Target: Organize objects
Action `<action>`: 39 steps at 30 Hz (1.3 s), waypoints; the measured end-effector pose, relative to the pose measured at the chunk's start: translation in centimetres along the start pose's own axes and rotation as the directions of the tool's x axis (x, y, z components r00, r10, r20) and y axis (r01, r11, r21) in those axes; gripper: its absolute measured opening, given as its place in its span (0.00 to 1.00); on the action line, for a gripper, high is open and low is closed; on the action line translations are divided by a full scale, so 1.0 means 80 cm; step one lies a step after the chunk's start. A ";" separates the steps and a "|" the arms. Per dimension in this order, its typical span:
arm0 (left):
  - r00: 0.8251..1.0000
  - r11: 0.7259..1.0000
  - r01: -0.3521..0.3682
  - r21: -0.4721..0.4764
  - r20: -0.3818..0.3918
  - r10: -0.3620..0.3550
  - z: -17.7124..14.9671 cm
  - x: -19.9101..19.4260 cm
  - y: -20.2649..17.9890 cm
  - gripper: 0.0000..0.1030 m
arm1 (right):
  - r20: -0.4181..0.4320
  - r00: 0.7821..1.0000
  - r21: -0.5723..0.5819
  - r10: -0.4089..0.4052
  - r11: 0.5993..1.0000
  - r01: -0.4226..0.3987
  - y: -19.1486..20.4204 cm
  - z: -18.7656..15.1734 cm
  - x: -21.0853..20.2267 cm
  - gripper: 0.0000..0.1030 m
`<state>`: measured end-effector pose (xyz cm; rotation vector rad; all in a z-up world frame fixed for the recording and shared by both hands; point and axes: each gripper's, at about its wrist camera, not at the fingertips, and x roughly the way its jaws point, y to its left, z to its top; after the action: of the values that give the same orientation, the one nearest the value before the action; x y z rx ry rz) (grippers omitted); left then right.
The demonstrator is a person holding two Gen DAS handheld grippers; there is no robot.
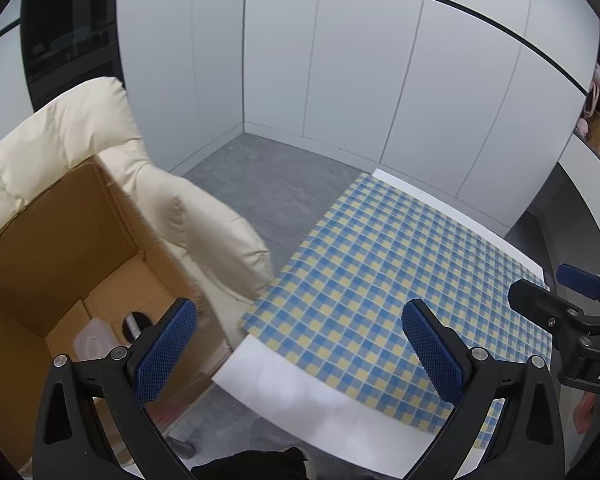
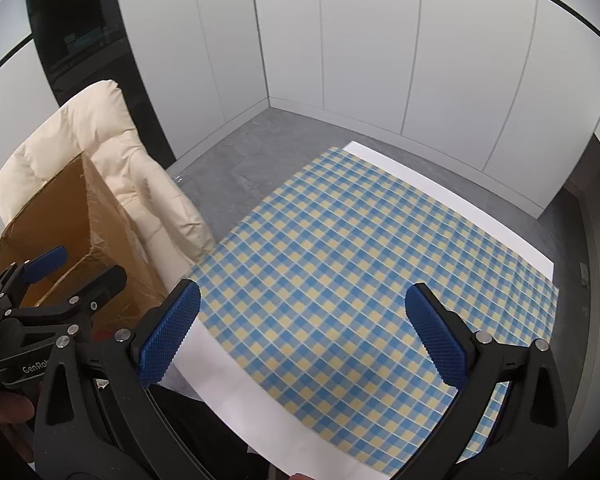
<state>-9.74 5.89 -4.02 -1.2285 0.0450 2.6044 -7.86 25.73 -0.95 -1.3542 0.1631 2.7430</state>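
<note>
An open cardboard box (image 1: 56,216) stands on a cream armchair (image 1: 204,224) left of the table. At its bottom lie a clear plastic container (image 1: 94,338) and a dark round object (image 1: 134,322). My left gripper (image 1: 300,344) is open and empty, spanning the box's right wall and the table's left corner. In the right wrist view my right gripper (image 2: 304,336) is open and empty above the checkered tablecloth (image 2: 352,248). The box (image 2: 76,216) sits at its left. Each view shows the other gripper at its edge: the right one (image 1: 556,292), the left one (image 2: 72,276).
The white table (image 1: 300,384) carries a blue and yellow checkered cloth (image 1: 380,264). Grey floor (image 1: 260,172) and white wall panels lie beyond it. A dark cabinet (image 1: 68,28) stands at the back left, and shelves with pink items (image 1: 598,120) are at the far right.
</note>
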 end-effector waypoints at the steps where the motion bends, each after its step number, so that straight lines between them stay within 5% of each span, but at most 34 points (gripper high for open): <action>1: 1.000 1.000 0.005 0.007 0.000 -0.005 0.000 0.001 -0.006 0.99 | 0.001 1.000 0.006 -0.004 1.000 0.004 -0.005 -0.001 -0.002 1.00; 23: 0.999 0.995 0.048 0.092 -0.029 -0.045 -0.005 0.000 -0.088 0.99 | 0.006 0.998 0.087 -0.066 0.994 0.066 -0.079 -0.025 -0.037 1.00; 39: 0.999 0.997 -0.032 0.077 -0.010 0.033 -0.016 -0.058 -0.090 0.99 | -0.043 0.995 0.111 -0.086 0.990 0.091 -0.081 -0.068 -0.080 1.00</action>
<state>-4.21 11.66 -0.72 -1.2257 0.1667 2.5974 1.06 31.32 0.45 -1.3506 0.2507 2.5945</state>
